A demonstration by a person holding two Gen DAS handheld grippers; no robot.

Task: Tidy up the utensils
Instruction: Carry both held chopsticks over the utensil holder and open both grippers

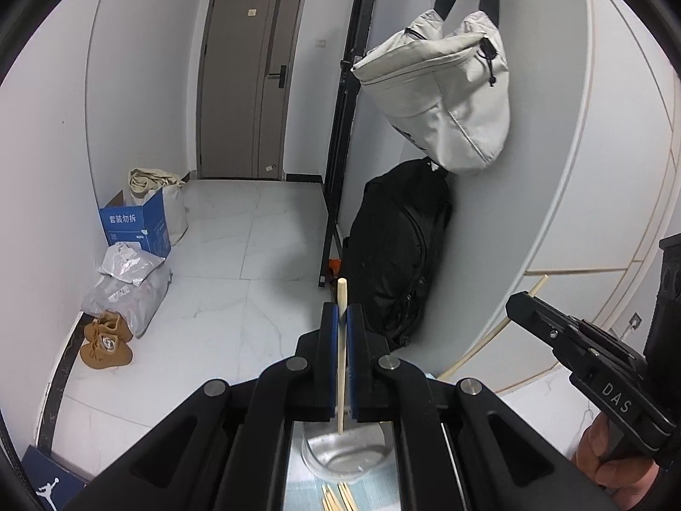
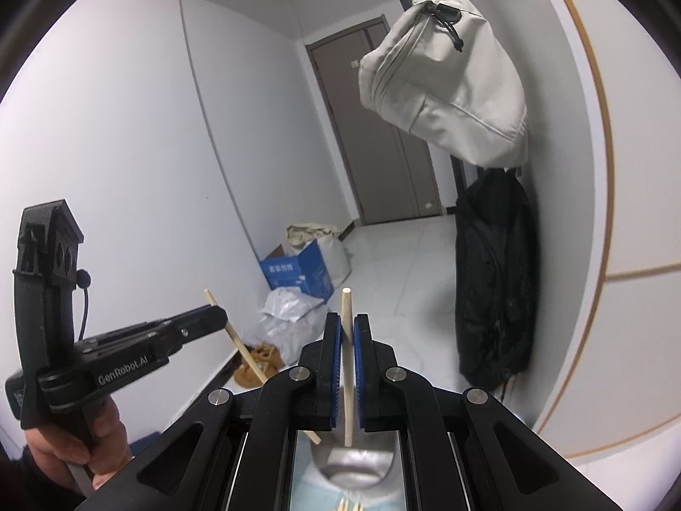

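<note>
In the left wrist view my left gripper [image 1: 341,313] is shut on a pale wooden chopstick [image 1: 341,298] that stands nearly upright between its blue pads. Below it sits a round metal cup [image 1: 345,453] on a light blue mat [image 1: 298,494], with several loose chopsticks [image 1: 336,500] lying in front. My right gripper [image 1: 521,303], held by a hand, is shut on a second chopstick [image 1: 481,343]. In the right wrist view that right gripper [image 2: 347,319] clamps its upright chopstick [image 2: 346,302] above the cup [image 2: 355,466]. The left gripper [image 2: 215,314] holds its slanted chopstick [image 2: 242,347] at the left.
A white bag [image 1: 447,85] hangs on the wall above a black backpack [image 1: 396,247]. A brown door [image 1: 251,81] closes the hallway. A blue box [image 1: 136,223], plastic bags [image 1: 127,285] and tan shoes [image 1: 106,338] line the left wall on the tiled floor.
</note>
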